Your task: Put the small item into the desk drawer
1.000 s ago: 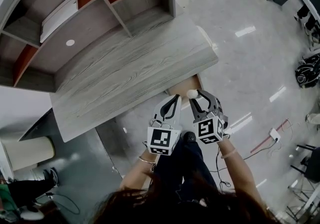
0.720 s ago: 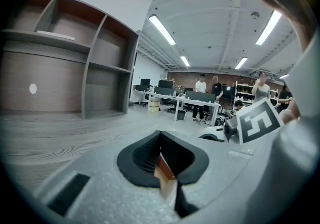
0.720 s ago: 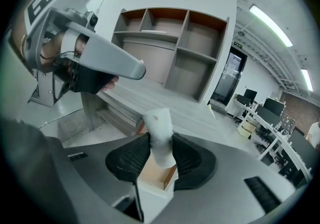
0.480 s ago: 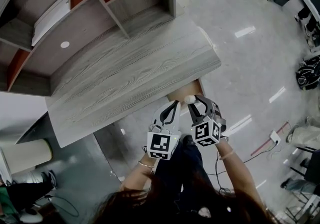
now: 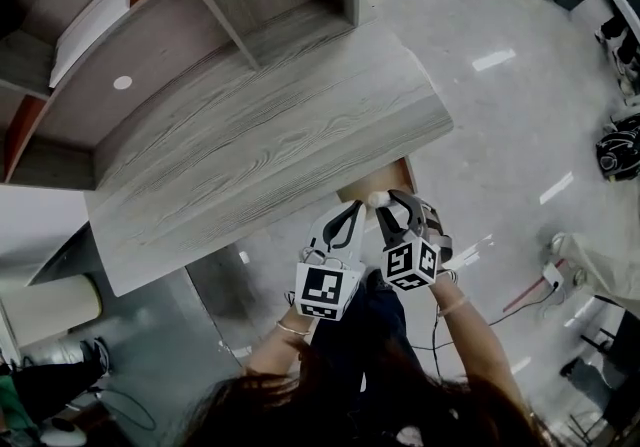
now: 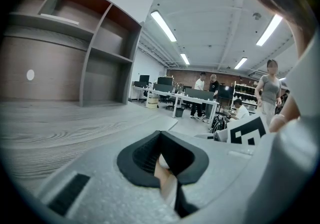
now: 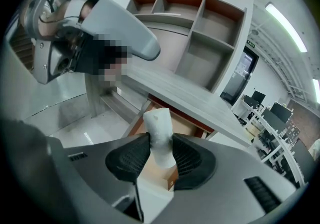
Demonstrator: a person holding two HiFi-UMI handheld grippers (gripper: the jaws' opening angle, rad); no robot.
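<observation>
Above the open drawer (image 7: 186, 122), your right gripper (image 7: 161, 144) pinches the small item (image 7: 159, 125), not yet released inside; your left gripper (image 5: 347, 210) has its jaws pressed together, empty.

Left tool (image 5: 349, 208) closed, right tool (image 5: 390, 201) clamped

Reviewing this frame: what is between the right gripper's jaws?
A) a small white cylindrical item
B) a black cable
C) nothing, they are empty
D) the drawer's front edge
A: in the right gripper view, the right gripper has its jaws pressed on both sides of a small white item that stands upright between them, with the open drawer showing behind it.
</observation>
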